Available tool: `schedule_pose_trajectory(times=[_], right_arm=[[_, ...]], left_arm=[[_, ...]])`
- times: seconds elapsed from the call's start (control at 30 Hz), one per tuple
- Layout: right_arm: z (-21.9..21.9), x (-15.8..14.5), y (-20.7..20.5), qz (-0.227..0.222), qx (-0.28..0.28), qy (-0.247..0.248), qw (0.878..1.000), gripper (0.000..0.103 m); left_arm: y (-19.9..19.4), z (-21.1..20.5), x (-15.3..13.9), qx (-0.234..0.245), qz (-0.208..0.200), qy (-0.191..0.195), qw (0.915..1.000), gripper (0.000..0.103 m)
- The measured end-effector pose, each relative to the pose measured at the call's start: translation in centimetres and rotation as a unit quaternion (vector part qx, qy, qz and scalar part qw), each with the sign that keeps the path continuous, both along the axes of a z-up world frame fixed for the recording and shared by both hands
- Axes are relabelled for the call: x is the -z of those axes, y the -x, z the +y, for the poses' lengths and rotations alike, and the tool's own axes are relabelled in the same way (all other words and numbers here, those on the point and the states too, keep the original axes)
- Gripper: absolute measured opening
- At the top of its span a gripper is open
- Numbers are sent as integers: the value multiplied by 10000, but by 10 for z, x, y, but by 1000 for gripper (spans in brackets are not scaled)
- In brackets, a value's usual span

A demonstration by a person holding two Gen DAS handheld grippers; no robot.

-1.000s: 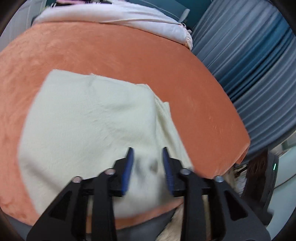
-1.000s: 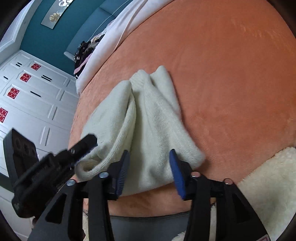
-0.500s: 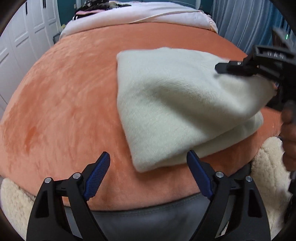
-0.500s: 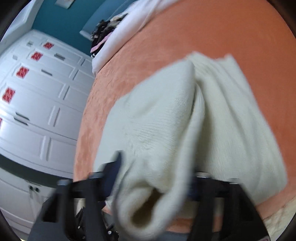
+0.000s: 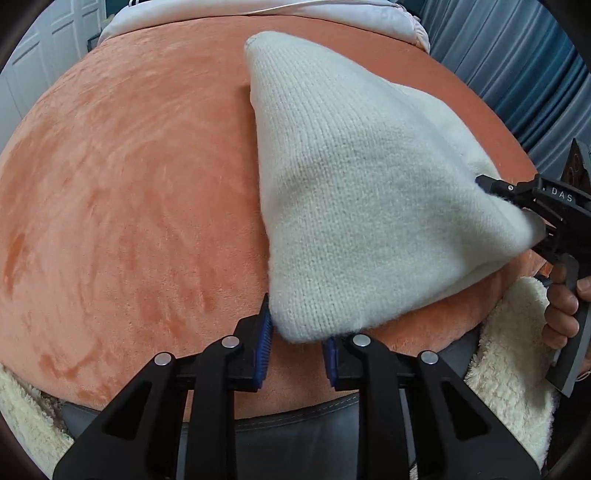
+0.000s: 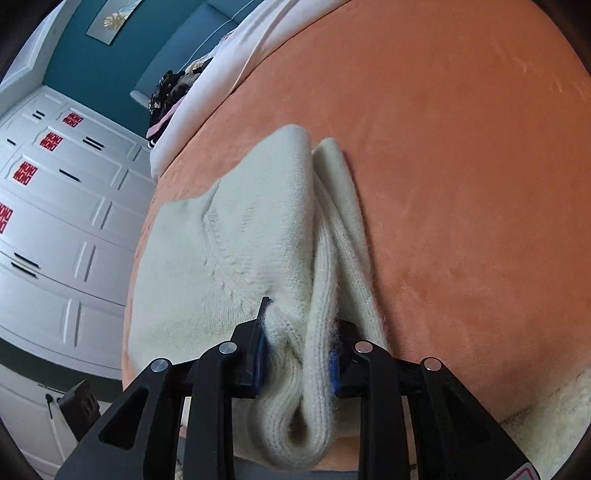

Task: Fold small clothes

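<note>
With my left gripper point(image 5: 297, 341) now narrowed around the near corner of the cream knit garment point(image 5: 362, 192), where half a second ago its jaws stood wide and clear of it, I judge the corner pinched, though pad contact is partly hidden. My right gripper point(image 6: 298, 354) is clamped on a bunched roll of the same knit, and its lifted edge has steadied since the blur. Both ends held means the next fold can be carried over. Garment lies on the orange plush cover point(image 5: 129, 184), part raised off it. A fleecy cream throw point(image 5: 513, 350) sits at the near edge. Beyond, a white quilt point(image 5: 258, 9), blue curtains point(image 5: 517, 55) and white cupboards point(image 6: 55, 206). Nothing blocks the fold path.
</note>
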State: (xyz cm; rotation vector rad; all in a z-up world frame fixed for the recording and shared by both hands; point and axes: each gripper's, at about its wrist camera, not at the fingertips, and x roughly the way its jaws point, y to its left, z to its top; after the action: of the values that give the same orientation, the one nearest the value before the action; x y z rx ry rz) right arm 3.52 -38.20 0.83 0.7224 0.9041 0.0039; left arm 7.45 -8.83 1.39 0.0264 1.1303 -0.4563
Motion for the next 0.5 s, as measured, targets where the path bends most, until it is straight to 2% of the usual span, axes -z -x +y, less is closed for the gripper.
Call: schedule_pose_trajectory(times=[0.07, 0.17, 0.2, 0.23, 0.3, 0.37, 0.5], right_arm=[[7, -4, -5, 71, -178, 410, 9990, 25], [1, -4, -3, 59, -158, 242, 9996, 28], [-5, -6, 2, 19, -73, 124, 9999, 33], [-8, -10, 8, -37, 27, 62, 10000, 40], [-7, -20, 22, -91, 341, 250, 9991, 60], [-4, -33, 34, -273, 424, 335, 9982, 62], [3, -45, 31, -480, 92, 221, 9986, 63]], left_arm=[[-3, 2, 0, -14, 36, 28, 10000, 23], [4, 7, -14, 12, -107, 95, 9999, 26], [4, 11, -19, 50, -153, 182, 9997, 27], [9, 15, -26, 59, -231, 235, 9994, 32], [17, 20, -34, -4, -363, 183, 9992, 43], [21, 25, -39, -37, -376, 220, 9990, 45], [23, 32, -69, -125, -738, 802, 9940, 56]])
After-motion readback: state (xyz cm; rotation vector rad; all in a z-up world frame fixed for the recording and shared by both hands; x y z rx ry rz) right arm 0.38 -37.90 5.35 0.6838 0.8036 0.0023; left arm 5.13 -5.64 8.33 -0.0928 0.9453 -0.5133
